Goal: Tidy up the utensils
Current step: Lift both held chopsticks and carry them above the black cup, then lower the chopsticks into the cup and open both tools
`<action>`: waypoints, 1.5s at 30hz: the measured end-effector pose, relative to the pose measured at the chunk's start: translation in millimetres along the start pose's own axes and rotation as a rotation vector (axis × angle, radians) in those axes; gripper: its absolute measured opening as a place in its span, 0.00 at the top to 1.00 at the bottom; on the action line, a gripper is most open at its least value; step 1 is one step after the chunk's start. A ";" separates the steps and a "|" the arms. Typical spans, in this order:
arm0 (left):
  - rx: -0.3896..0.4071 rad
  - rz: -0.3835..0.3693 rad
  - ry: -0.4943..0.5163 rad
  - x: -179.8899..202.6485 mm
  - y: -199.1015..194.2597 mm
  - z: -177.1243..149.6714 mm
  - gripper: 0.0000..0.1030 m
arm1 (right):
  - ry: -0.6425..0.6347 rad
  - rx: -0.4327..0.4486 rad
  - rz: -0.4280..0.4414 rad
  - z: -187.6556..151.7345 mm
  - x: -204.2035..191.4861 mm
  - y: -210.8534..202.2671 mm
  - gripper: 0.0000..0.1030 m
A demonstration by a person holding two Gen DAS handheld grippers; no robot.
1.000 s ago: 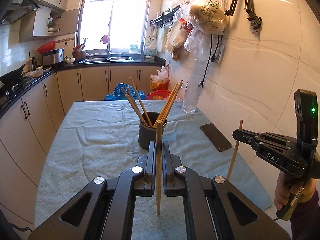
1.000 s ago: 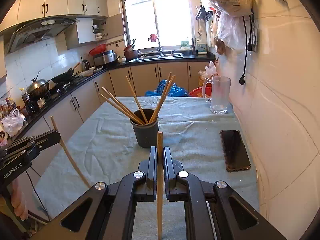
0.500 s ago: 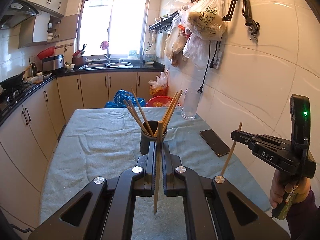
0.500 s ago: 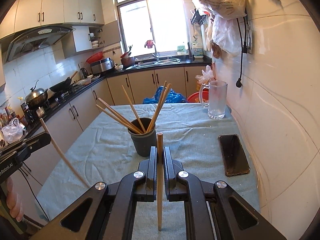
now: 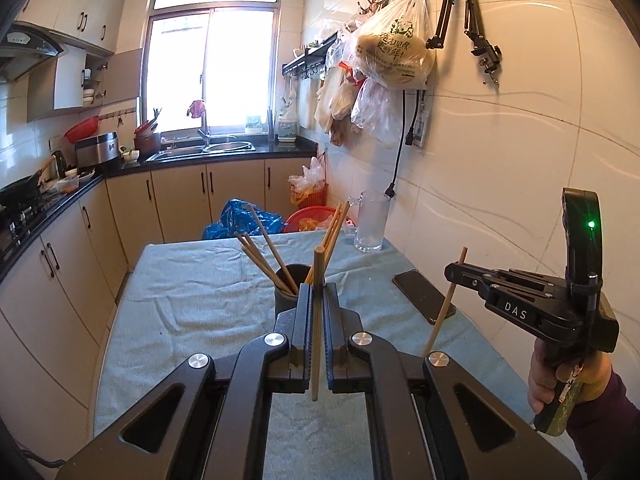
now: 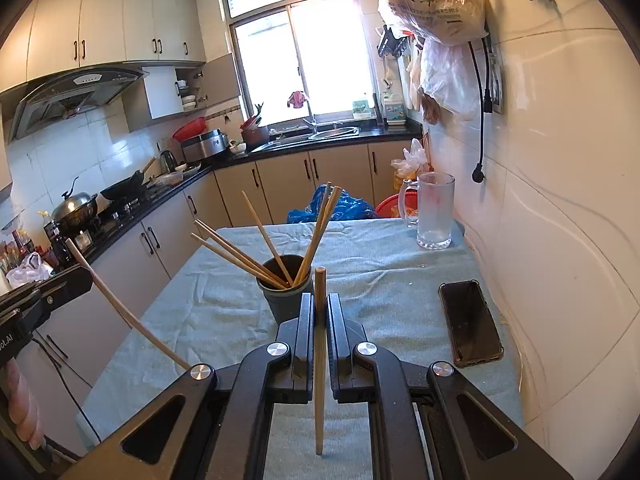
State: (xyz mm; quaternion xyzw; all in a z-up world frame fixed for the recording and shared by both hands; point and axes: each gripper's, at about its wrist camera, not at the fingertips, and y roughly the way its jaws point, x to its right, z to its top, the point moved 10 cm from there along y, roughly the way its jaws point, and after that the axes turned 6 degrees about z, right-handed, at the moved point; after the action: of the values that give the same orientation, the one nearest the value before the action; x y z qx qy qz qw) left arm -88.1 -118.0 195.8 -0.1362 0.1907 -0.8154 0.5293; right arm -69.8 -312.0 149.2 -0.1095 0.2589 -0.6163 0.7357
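Note:
A dark cup (image 5: 289,289) (image 6: 285,292) holding several wooden chopsticks stands in the middle of the table. My left gripper (image 5: 317,294) is shut on one upright chopstick (image 5: 317,320), held above the table just short of the cup. It also shows at the left edge of the right wrist view (image 6: 86,278), its chopstick (image 6: 120,308) slanting down. My right gripper (image 6: 319,306) is shut on another upright chopstick (image 6: 319,360), also short of the cup. In the left wrist view the right gripper (image 5: 452,271) is at the right, with its chopstick (image 5: 446,304).
The table carries a wrinkled blue-grey cloth (image 5: 200,300) (image 6: 372,280). A black phone (image 5: 423,296) (image 6: 471,322) lies near the right edge. A glass mug (image 5: 370,222) (image 6: 434,212) stands at the far right corner. A tiled wall is on the right and kitchen counters on the left.
Both grippers have risen and drawn back a little from the cup, each still holding its chopstick. The cup looks farther away and lower in both views.

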 end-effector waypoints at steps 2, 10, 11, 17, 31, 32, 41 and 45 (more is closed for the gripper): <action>0.000 0.000 -0.001 0.3 1.5 4.0 0.96 | 0.003 0.001 0.000 1.5 1.1 -0.1 0.94; 0.006 -0.005 -0.010 -2.1 3.8 25.7 0.96 | -0.001 0.024 0.000 19.3 3.5 -8.1 0.94; 0.008 -0.003 -0.009 -2.1 4.4 28.5 0.96 | -0.002 0.026 0.000 21.8 3.7 -9.2 0.94; 0.024 0.000 -0.001 0.2 7.0 45.6 0.96 | 0.003 0.042 0.003 37.6 8.5 -13.2 0.94; 0.004 0.001 -0.054 -5.1 58.0 100.5 0.96 | 0.034 0.105 0.036 90.3 -1.7 5.5 0.94; 0.005 0.004 -0.058 -5.5 63.3 105.6 0.96 | 0.030 0.116 0.036 96.7 -4.6 7.8 0.94; 0.042 0.054 -0.039 -7.8 100.2 140.1 0.96 | 0.054 0.203 0.031 150.4 -11.3 40.9 0.94; 0.030 0.060 -0.043 -9.9 121.4 144.6 0.96 | 0.090 0.212 0.046 158.8 -8.2 59.3 0.94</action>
State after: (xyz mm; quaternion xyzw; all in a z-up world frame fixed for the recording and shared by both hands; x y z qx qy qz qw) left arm 75.7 -177.6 269.1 -0.1397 0.1711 -0.7989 0.5594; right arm 61.7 -316.4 256.5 0.0028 0.2276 -0.6276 0.7446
